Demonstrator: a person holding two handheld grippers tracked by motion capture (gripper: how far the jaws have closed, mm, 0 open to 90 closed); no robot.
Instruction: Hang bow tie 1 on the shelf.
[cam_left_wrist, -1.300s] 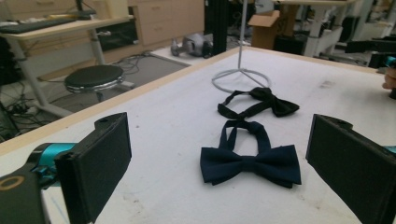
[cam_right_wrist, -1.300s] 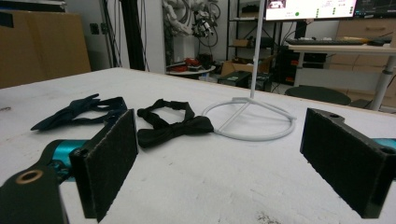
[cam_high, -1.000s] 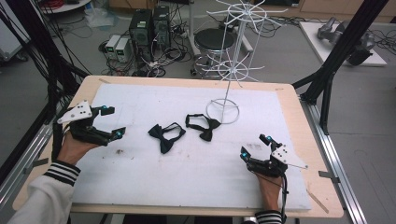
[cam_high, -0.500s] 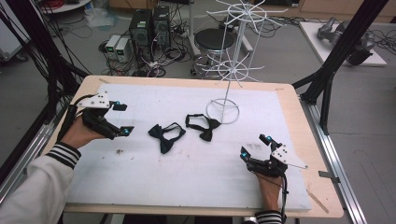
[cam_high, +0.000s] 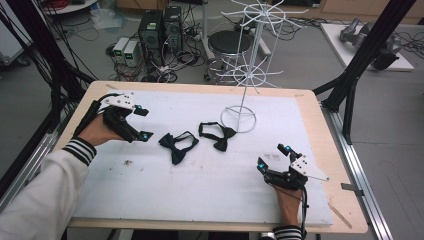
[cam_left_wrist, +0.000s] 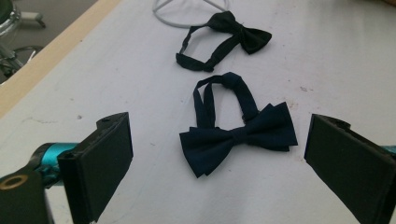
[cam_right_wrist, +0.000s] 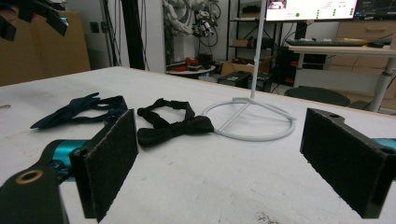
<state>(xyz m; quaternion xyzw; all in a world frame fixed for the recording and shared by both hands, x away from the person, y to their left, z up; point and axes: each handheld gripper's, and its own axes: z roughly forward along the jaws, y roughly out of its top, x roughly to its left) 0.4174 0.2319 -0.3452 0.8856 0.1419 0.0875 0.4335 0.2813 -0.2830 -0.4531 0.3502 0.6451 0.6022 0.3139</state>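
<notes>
Left hand-held gripper (cam_high: 141, 123) hovers over the left part of the counter (cam_high: 210, 200), its jaws standing wide apart with nothing between the pads. In the left gripper view those jaws frame the navy bow tie (cam_left_wrist: 238, 139), which lies flat on the white surface a little beyond them (strap looped away from the camera), not touched by either pad. In the high view this navy bow tie (cam_high: 176, 145) sits just to the right of the gripper, near the middle of the counter.

A second, black bow tie (cam_high: 218, 135) lies just beyond it, close to the round base of the white wire stand (cam_high: 239, 119); the two ties are near each other but apart.

Right hand-held gripper (cam_high: 274, 157) rests low at the near right of the counter, well apart from both ties, its jaws also spread wide and empty. Its own view looks across the surface at the black bow tie (cam_right_wrist: 173, 125) and the stand's ring (cam_right_wrist: 252, 122).
</notes>
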